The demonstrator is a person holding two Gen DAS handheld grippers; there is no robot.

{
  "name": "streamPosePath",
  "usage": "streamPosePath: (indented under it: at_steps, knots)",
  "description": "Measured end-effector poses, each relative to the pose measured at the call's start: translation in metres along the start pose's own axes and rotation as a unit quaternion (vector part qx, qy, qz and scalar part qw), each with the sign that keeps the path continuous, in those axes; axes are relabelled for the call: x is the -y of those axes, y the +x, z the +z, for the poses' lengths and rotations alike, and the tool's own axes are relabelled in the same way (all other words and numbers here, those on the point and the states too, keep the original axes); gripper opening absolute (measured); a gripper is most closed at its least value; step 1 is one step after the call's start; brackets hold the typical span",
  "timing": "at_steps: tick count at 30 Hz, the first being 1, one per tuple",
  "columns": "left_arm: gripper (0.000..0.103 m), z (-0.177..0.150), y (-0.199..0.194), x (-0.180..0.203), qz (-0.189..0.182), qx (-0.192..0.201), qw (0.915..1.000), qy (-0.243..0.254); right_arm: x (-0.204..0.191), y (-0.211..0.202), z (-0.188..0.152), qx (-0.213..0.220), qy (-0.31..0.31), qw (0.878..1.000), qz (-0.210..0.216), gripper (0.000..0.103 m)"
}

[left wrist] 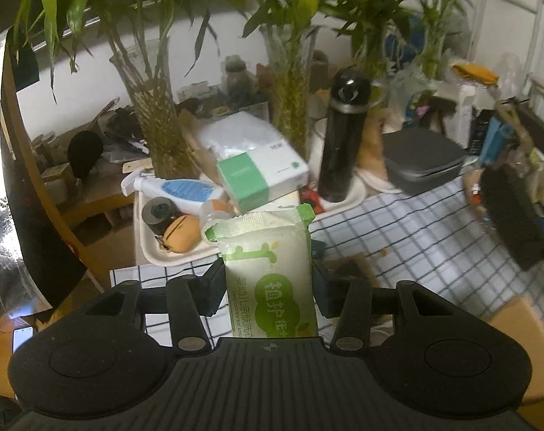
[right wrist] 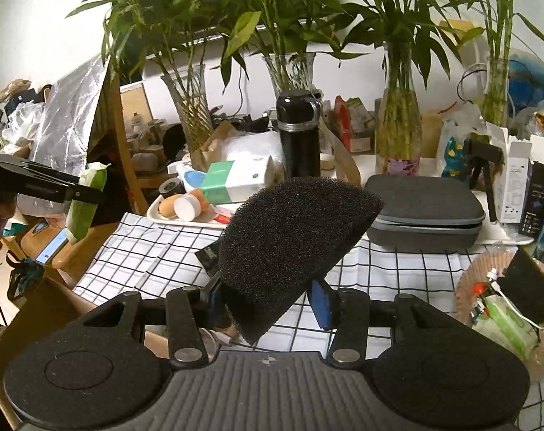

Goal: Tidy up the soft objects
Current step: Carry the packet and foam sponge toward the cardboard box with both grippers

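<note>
We found the left gripper clenched on a green-and-white soap packet, upright, at 9 o'clock above the checked cloth. The right gripper grasped a black sponge at centre.

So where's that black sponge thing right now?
The black sponge is clamped in the right tool, held above the checked tablecloth, in front of the black flask and left of the grey case.

Soap packet reads, perhaps, "laundry bar soap".
</note>
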State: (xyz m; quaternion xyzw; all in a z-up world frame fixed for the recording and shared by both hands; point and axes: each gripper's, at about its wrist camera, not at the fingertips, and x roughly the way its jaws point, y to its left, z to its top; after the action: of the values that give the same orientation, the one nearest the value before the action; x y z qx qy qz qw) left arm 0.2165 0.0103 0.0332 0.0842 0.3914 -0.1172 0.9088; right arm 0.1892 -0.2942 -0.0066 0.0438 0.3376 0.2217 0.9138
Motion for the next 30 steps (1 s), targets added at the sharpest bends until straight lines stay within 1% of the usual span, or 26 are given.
streamPosePath:
  at_steps: [9, 14, 19, 23, 30]
  knots:
    - [0.047, -0.016, -0.042, 0.021, -0.047, 0.003, 0.9989, 0.004, -0.009, -0.018, -0.006, 0.014, -0.005, 1.000, 0.016, 0.051]
    - [0.047, -0.028, -0.058, 0.032, -0.073, -0.011, 0.9972, -0.002, -0.014, -0.028, -0.010, 0.021, -0.008, 0.999, 0.027, 0.051]
    - [0.047, -0.043, -0.064, 0.040, -0.093, -0.029, 0.9952, -0.011, -0.020, -0.037, -0.015, 0.026, -0.011, 0.999, 0.039, 0.051]
    - [0.047, -0.057, -0.061, 0.045, -0.092, -0.045, 0.9946, -0.015, -0.025, -0.041, -0.020, 0.025, -0.018, 0.998, 0.045, 0.051]
    - [0.047, -0.081, -0.056, 0.049, -0.086, -0.068, 0.9933, -0.038, -0.038, -0.053, -0.031, 0.026, -0.029, 0.997, 0.063, 0.051]
